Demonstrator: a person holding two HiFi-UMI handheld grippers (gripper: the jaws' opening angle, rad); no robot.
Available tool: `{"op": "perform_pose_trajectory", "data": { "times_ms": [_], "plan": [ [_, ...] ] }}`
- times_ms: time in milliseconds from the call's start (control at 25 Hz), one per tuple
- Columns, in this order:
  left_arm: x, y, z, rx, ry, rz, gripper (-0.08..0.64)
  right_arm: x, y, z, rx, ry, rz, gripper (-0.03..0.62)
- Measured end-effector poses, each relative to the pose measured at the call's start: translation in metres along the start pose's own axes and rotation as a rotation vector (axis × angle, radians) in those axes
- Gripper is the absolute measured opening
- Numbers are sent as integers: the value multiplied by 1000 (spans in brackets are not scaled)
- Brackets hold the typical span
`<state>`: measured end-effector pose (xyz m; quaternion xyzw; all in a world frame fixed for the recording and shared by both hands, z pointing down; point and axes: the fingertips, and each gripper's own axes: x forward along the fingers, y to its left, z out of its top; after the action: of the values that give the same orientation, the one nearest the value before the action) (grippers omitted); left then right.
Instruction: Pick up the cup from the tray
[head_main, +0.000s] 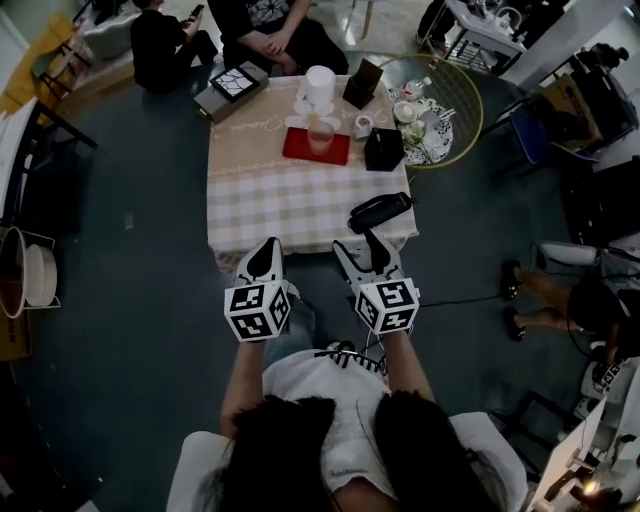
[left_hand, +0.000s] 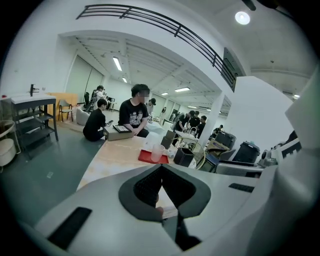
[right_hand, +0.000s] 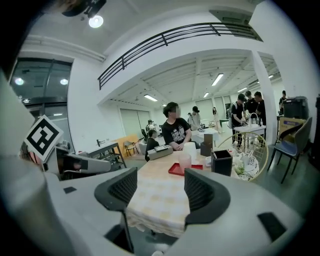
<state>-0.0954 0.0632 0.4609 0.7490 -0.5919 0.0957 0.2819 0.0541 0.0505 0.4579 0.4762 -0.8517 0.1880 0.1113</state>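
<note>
Head view: cup (head_main: 321, 137) on red tray (head_main: 300, 150), far side of desk (head_main: 270, 200). Not yet lifted; reach, grasp and lift all left, by my reading. Left tongs (head_main: 268, 247) and right tongs (head_main: 360, 246) off near edge, well apart from cup.
Left gripper view: left tongs clenched, empty.
Right gripper view: right tongs released, moderately wide, nothing between; cup far ahead.

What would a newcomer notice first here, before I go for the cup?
The red tray on the far side of the checked table draws the eye first, with a clear cup standing on it. Next come the two grippers at the table's near edge: the left gripper shut, the right gripper open and empty. People sit just beyond the table.
</note>
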Motion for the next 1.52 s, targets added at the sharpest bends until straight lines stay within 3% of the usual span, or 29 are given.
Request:
{"op": "perform_pose_trajectory", "data": {
  "times_ms": [560, 1000, 1160, 1360, 1520],
  "plan": [
    [64, 45, 49, 45, 57, -65, 8, 75, 2, 58, -7, -109, -67, 343],
    [98, 53, 83, 90, 29, -79, 8, 122, -11, 82, -122, -78, -78, 377],
    [109, 53, 85, 63, 35, -83, 8, 141, -21, 83, -124, -63, -71, 390],
    [126, 52, 81, 140, 31, -34, 8, 170, -31, 79, -181, -8, -64, 410],
    [149, 54, 79, 89, 44, -31, 8, 192, -46, 80, -151, -8, -59, 425]
  ]
}}
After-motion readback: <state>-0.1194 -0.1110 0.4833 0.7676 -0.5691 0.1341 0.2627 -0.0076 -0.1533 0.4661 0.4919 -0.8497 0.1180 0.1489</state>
